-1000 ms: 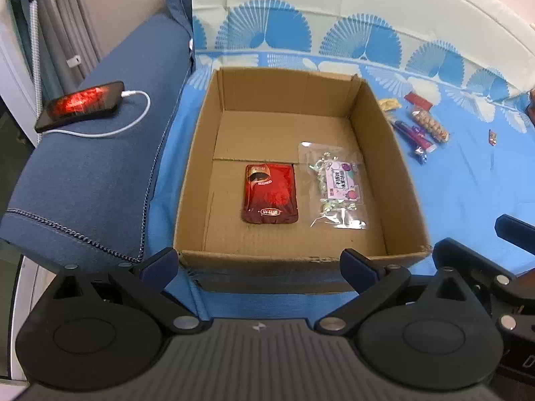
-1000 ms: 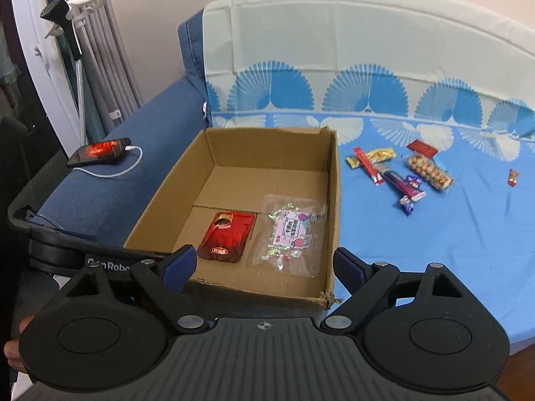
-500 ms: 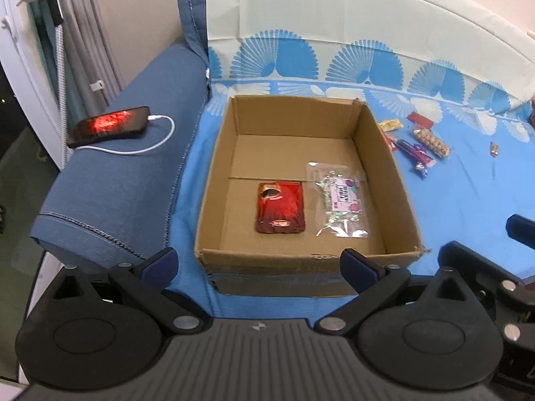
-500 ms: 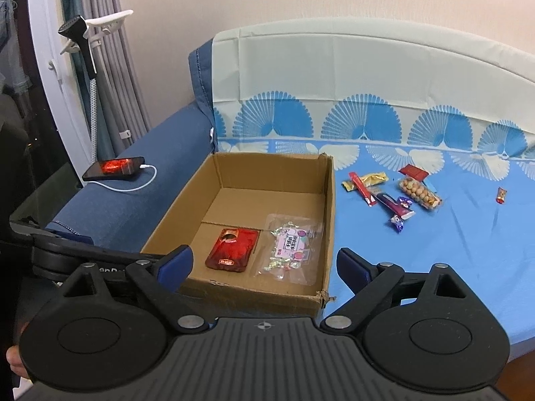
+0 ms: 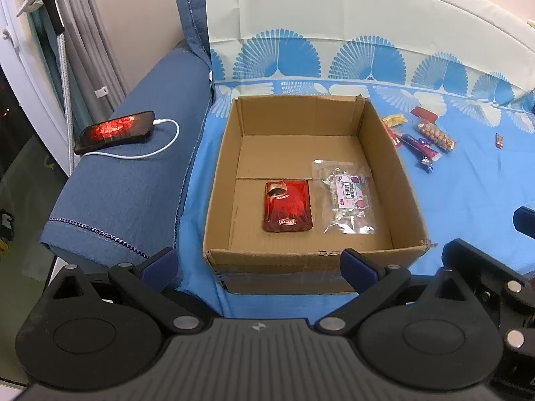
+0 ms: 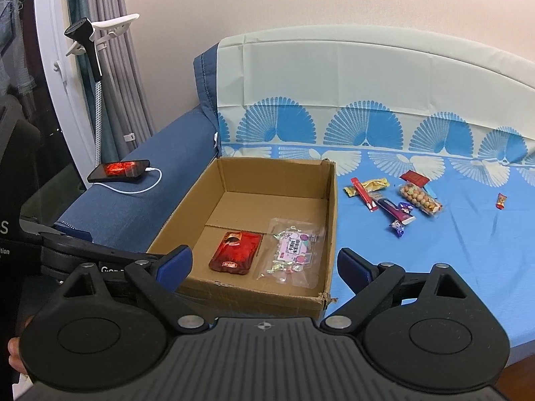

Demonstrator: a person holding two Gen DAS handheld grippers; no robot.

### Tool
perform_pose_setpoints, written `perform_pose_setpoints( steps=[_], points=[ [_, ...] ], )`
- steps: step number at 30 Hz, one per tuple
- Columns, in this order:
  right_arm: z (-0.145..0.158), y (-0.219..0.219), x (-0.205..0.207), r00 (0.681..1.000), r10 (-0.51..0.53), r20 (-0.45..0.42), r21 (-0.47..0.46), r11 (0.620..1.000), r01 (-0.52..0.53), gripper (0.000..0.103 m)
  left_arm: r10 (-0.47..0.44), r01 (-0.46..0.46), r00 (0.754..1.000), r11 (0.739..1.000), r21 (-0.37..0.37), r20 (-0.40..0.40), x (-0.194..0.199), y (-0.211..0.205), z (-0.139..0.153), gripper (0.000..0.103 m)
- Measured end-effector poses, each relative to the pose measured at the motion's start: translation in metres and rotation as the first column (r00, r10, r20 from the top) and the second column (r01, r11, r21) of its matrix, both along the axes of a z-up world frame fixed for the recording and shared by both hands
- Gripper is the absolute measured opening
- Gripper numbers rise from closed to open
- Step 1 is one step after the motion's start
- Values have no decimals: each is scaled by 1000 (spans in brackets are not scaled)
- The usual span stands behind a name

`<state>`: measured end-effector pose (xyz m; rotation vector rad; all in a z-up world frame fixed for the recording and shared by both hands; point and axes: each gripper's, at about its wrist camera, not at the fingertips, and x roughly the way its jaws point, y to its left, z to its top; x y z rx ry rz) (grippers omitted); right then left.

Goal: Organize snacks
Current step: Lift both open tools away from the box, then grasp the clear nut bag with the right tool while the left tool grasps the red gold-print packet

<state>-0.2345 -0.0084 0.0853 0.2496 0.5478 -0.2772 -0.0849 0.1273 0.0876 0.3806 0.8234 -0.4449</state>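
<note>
Left wrist view is showing the snacks in two groups. A red pouch and a clear bag of wrapped candies with a pink label are lying flat, side by side, on the floor of an open cardboard box, toward its near wall. The far half of the box floor is showing bare cardboard.

Right wrist view is showing the other group lying loose on the blue sheet to the right of the box: a yellow wrapper, a thin red stick pack, a purple bar, a clear bag of round nuts and a flat red packet are clustering close together, some touching. A small red candy is lying well apart from them, farther right.

To the left of the box, a phone with a glowing red screen is resting on the blue sofa arm, with a white cable plugged into it. A garment steamer on a stand is standing by the grey curtain.

Left gripper is hovering in front of the box's near wall, its blue-tipped fingers spread wide and holding nothing. Right gripper is hovering over the box's near right corner, likewise spread wide and empty.
</note>
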Motion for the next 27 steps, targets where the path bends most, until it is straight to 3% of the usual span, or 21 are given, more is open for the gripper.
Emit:
perform_pose_setpoints(
  steps=[11, 18, 23, 27],
  points=[
    [-5, -6, 4, 1000, -7, -10, 30, 1000, 7, 95, -2, 2, 1000, 1000, 23, 5, 5, -7, -2, 103],
    [-7, -24, 1, 999, -40, 19, 53, 998, 39, 95, -24, 24, 1000, 1000, -12, -3, 13, -28, 12, 103],
    [-6, -70, -6, 990, -132, 53, 37, 991, 131, 96, -54, 54, 998, 998, -30, -11, 24, -64, 23, 103],
    [-20, -138, -3, 967, -250, 35, 31, 968, 249, 97, -86, 86, 996, 996, -23, -31, 38, -107, 27, 103]
  ],
)
